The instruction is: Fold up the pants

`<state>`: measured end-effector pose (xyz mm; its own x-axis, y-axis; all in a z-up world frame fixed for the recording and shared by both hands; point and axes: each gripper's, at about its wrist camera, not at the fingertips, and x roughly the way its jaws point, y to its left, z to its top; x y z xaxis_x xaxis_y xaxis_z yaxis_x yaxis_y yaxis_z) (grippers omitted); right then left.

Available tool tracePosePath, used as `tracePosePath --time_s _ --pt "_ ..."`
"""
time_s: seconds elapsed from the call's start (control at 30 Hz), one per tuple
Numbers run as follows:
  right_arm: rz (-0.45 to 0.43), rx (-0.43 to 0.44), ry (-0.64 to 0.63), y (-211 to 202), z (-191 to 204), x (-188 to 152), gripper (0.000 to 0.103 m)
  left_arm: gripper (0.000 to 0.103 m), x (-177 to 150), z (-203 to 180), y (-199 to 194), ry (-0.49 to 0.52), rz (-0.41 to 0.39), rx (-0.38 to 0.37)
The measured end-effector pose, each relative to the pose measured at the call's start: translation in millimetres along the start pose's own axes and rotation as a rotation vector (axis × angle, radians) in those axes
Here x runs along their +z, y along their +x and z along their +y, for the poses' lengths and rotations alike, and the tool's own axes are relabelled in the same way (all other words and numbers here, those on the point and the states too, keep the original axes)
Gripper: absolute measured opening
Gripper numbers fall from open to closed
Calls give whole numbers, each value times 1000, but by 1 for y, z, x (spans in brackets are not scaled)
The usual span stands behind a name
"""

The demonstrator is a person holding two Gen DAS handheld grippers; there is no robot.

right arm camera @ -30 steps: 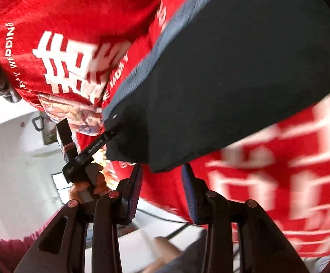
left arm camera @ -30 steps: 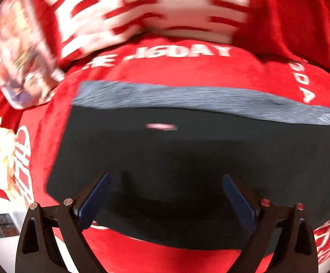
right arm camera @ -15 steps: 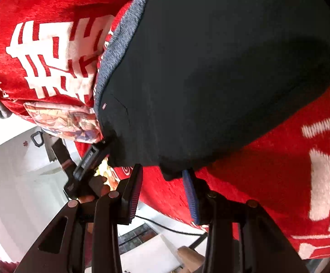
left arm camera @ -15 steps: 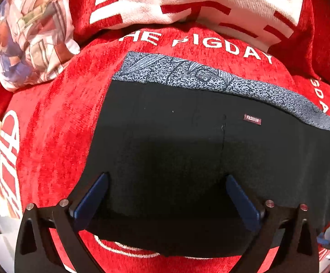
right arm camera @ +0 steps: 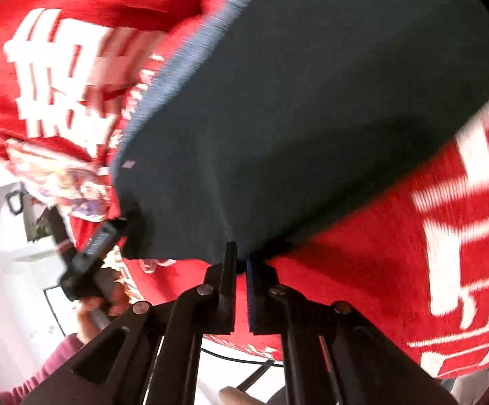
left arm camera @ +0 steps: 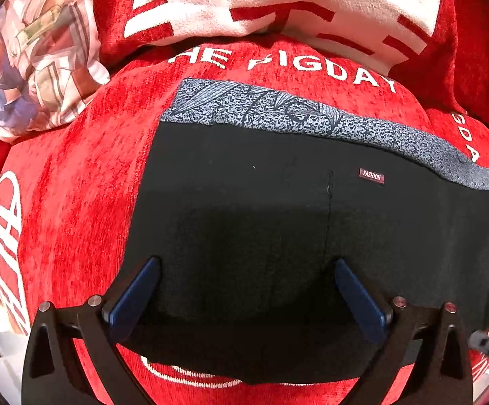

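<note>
Where the left wrist view looks down, the surface is a red plush cover (left arm camera: 76, 182) with white lettering, filling most of the frame. A red cushion (left arm camera: 278, 3) with a large white character sits across the top. A printed pillow (left arm camera: 32, 57) with cartoon figures lies at upper left.

Black pants (left arm camera: 278, 222) lie flat at centre, on the cover; their grey speckled waistband (left arm camera: 278, 111) runs along the upper edge. Left gripper (left arm camera: 244, 290) sits low in frame, jaws spread wide over the near hem, blue pads apart with dark cloth between them.

Right wrist view: heavily motion-blurred. Pants (right arm camera: 312, 108) fill the upper centre, the cover (right arm camera: 396, 253) at lower right. Right gripper (right arm camera: 241, 270) at bottom centre, jaws pressed nearly together, pinching the pants' near edge. Lower left shows a white wall and the person's hand (right arm camera: 92, 314) around the other gripper's handle, in a pink sleeve.

Hidden: pants run off the right edge in the left view; leg ends not visible. A cable near the bottom of the right view is unclear.

Writing: "HE", then "FIGDAY" or "BIGDAY", first letter unclear, on the cover above the waistband; a small red tag (left arm camera: 371, 176) reads "FASHION". Lettering at the far left and right edges is cut off.
</note>
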<state>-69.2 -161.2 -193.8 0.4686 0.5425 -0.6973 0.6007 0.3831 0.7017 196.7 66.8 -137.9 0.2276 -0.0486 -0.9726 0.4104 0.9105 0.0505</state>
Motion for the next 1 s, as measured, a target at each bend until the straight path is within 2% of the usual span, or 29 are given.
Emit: tracePosePath --time_s 0.1,0.2,0.27,0.37,0.53,0.6,0.67,0.73,0.83,0.93,0.97,1.0 --pt "13 26 29 -6 -9 -4 5 103 2 -4 -5 1 29 34" --pt "5 -80 -84 -31 5 -1 9 103 -4 -22 -22 44 35 44" --pt "-29 -143 -168 -51 15 4 9 103 -11 -42 -37 75 29 -29" --pt "-120 -272 -294 -79 28 22 9 103 -18 -85 -54 132 -9 -100" --pt "-170 -391 -360 -85 28 54 9 103 -26 -152 -25 178 45 -137" --pt "-160 -440 -361 -80 17 57 9 103 -35 -171 -4 202 95 -102" --pt "-153 -439 -339 -77 7 53 8 103 -51 -191 -3 321 49 6" --pt "-171 -426 -341 -80 2 46 8 103 -59 -197 -8 364 31 13" --pt "-151 -428 -328 -82 1 40 8 103 -54 -187 -9 300 91 -26" --pt "-117 -447 -315 -85 1 37 8 103 -49 -177 -16 253 113 -17" --pt "-113 -453 -309 -88 1 35 10 103 -49 -176 -20 251 112 -11" --pt "-108 -452 -299 -92 -1 34 20 103 -49 -176 -25 251 111 -10"
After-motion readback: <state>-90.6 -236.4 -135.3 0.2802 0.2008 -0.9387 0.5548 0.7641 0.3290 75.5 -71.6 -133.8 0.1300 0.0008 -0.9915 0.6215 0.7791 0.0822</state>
